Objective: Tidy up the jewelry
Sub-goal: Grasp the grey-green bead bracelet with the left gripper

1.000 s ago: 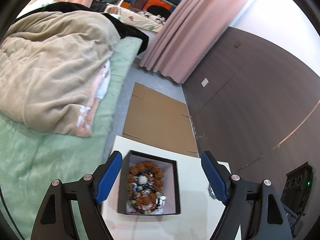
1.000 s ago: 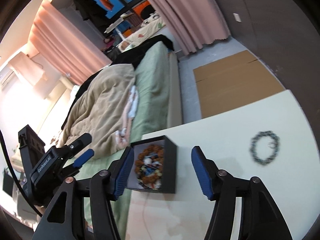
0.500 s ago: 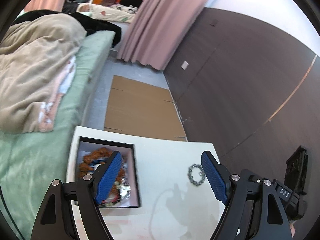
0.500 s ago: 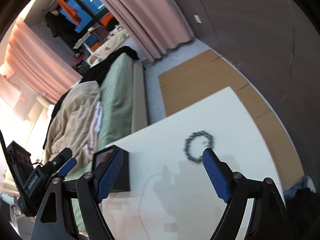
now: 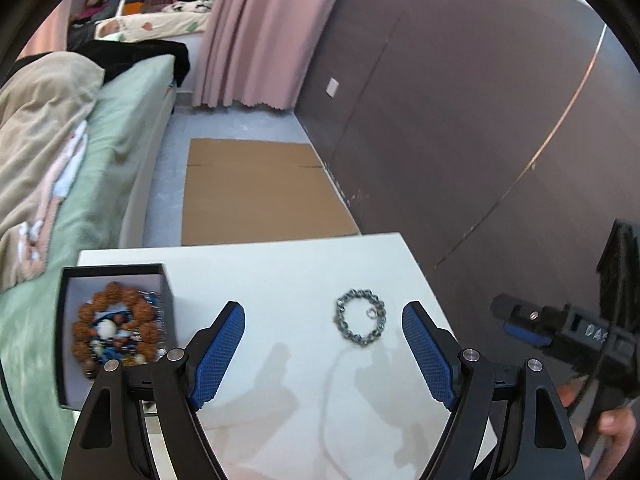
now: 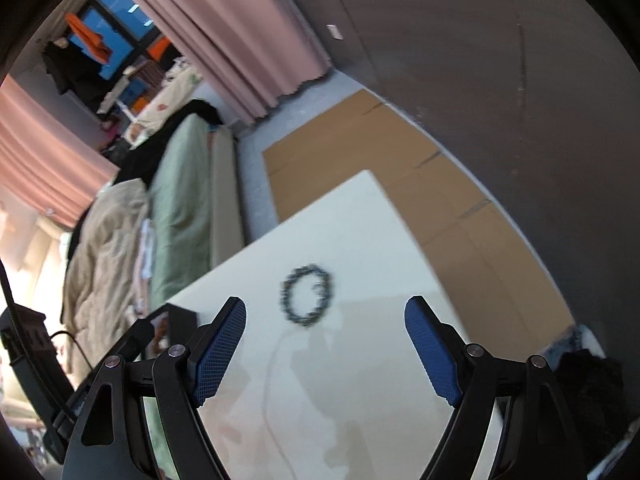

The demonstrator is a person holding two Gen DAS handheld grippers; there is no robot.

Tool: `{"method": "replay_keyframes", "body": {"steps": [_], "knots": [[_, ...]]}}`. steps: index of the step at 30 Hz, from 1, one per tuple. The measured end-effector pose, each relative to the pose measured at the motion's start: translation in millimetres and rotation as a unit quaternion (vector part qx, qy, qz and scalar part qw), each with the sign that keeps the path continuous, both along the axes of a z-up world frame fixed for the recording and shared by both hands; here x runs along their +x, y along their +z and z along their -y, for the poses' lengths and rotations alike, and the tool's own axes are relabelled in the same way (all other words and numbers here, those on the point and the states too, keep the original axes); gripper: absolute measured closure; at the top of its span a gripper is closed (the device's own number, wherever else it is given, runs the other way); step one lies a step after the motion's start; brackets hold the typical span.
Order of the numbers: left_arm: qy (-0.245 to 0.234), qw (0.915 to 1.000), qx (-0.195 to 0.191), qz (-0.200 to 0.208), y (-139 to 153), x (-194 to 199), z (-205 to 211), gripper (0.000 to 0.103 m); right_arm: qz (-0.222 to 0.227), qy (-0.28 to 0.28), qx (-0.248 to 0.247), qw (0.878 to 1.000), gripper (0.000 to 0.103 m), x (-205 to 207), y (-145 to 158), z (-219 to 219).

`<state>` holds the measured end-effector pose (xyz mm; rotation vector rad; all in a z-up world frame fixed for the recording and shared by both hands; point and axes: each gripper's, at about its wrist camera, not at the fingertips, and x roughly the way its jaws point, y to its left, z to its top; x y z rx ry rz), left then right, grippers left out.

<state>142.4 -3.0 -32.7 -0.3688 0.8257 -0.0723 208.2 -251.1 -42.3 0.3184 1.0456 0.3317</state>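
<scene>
A grey metal chain bracelet [image 5: 361, 323] lies flat on the white table [image 5: 280, 272]; it also shows in the right wrist view [image 6: 307, 299], blurred. A black box [image 5: 64, 332] at the table's left edge holds brown bead bracelets [image 5: 114, 322] and other jewelry; its corner shows in the right wrist view [image 6: 176, 316]. My left gripper [image 5: 324, 312] is open and empty, above the table, with the bracelet just ahead between its fingers. My right gripper [image 6: 325, 312] is open and empty, with the bracelet ahead of it, slightly left. The right gripper also shows at the right in the left wrist view [image 5: 560, 328].
A bed with a green sheet [image 5: 120, 128] and beige blanket [image 5: 36, 128] runs along the left. Flat cardboard [image 5: 256, 192] lies on the floor beyond the table. A dark wall [image 5: 460, 120] stands on the right, pink curtains [image 5: 256, 32] behind.
Both grippers have swung right, away from the black box toward the chain bracelet. The bracelet now sits ahead between each gripper's fingers. Both stayed open.
</scene>
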Motion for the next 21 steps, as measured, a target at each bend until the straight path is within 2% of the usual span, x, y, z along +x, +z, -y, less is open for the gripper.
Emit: {"method": "replay_keyframes", "body": {"steps": [4, 13, 21], "knots": [[-0.011, 0.9996, 0.007, -0.024, -13.3, 11.9, 14.2, 0.032, -0.002, -0.003, -0.001, 1.0, 0.021, 3.4, 0.6, 11.1], [-0.021, 0.9977, 0.041, -0.051, -37.9, 32.0, 38.9, 0.037, -0.019, 0.004, 0.008, 1.0, 0.021, 9.9, -4.7, 19.6], [-0.026, 0.9951, 0.054, -0.078, -63.6, 51.9, 51.3, 0.054, -0.032, -0.012, 0.007, 0.999, 0.021, 16.8, -10.6, 24.2]]}}
